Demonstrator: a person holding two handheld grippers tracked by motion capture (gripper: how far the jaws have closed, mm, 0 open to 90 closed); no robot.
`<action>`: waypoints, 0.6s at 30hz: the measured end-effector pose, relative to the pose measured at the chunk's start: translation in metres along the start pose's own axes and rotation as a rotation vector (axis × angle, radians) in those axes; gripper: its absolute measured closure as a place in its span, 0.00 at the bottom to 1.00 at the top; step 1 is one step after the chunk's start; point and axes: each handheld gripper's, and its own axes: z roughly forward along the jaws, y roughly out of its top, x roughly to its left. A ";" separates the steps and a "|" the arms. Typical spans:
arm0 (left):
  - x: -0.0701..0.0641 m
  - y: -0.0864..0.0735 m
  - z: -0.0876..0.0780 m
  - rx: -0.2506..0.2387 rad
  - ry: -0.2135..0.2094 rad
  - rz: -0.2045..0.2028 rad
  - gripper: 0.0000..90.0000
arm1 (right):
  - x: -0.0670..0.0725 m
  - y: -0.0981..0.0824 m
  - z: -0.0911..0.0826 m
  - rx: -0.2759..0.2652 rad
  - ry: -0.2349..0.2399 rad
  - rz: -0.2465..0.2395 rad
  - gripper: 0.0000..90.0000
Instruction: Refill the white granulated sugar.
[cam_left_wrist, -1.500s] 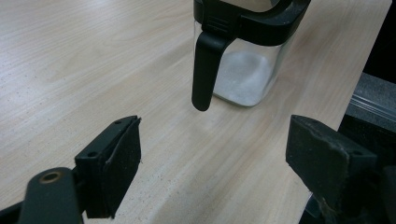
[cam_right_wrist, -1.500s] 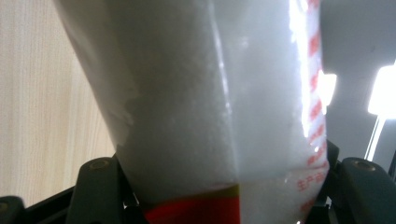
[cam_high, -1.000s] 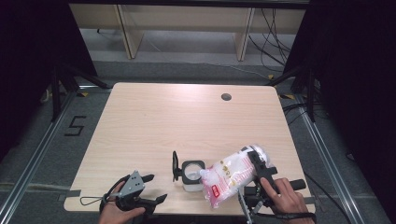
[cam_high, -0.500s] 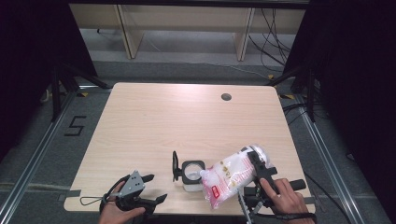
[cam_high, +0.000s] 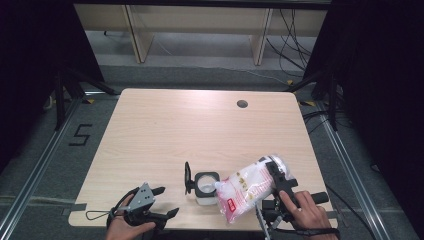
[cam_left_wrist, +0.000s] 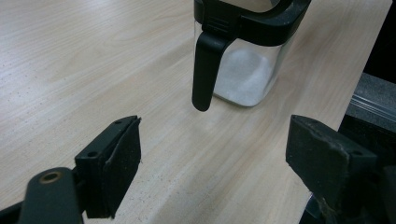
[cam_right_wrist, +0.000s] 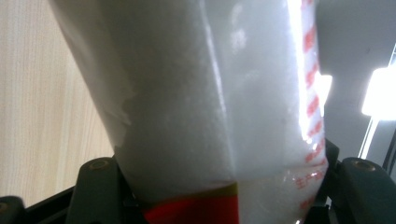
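Wooden table (cam_high: 160, 135): right tool (cam_high: 276, 186) grips red-labelled bag (cam_high: 247, 186), print unreadable; left tool (cam_high: 161, 202) gapes empty.

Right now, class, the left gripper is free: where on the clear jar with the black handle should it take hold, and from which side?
Grip the jar's black handle, coming in level from the person's left. The handle hangs upright off the black rim on the side facing the open left gripper, and it looks slim enough to pass between the fingers. The bag held by the right gripper crowds the far side.
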 end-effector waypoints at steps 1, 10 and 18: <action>0.000 0.000 0.000 0.002 -0.001 0.002 0.20 | 0.004 0.000 0.000 0.006 0.001 0.051 0.41; 0.001 0.000 -0.001 -0.003 0.001 0.010 0.20 | 0.003 0.001 0.001 0.003 0.005 0.021 0.41; 0.000 0.000 0.000 0.000 0.000 0.002 0.20 | 0.003 0.000 0.000 -0.004 -0.008 0.031 0.41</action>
